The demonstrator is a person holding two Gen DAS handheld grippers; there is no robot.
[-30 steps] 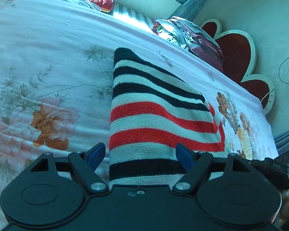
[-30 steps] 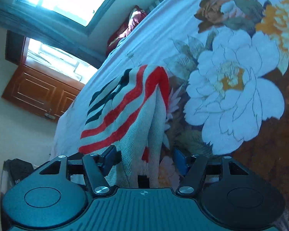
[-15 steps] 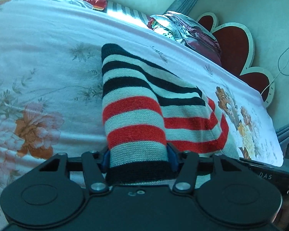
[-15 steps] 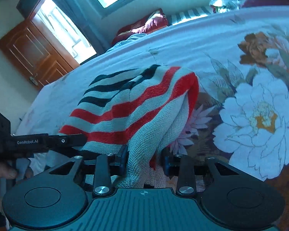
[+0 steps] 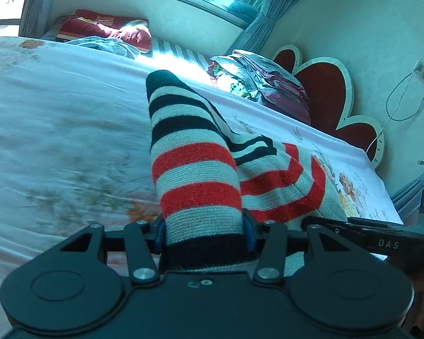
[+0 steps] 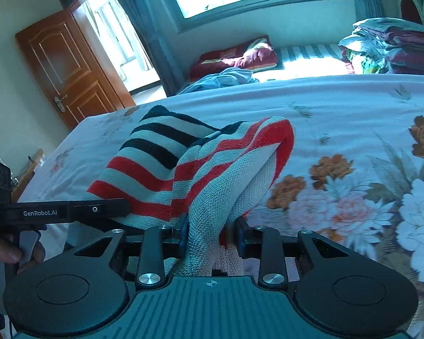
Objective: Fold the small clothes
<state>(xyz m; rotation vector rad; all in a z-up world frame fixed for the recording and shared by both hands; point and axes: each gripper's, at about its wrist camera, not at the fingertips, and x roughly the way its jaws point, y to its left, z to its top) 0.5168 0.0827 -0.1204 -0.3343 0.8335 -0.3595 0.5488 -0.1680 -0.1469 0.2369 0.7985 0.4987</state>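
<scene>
The left gripper [image 5: 203, 234] is clamped on the striped knit garment's [image 5: 196, 169] near hem, the right gripper [image 6: 212, 238] on its other bunched corner; raised off the floral bedsheet [image 6: 339, 107], the soft, light knit is best held by its edges

One striped knit garment [image 5: 195, 175], two tongs [image 5: 203, 234] [image 6: 210, 234], one bedsheet [image 5: 56, 118], perhaps two pillows [image 6: 234, 56].
</scene>
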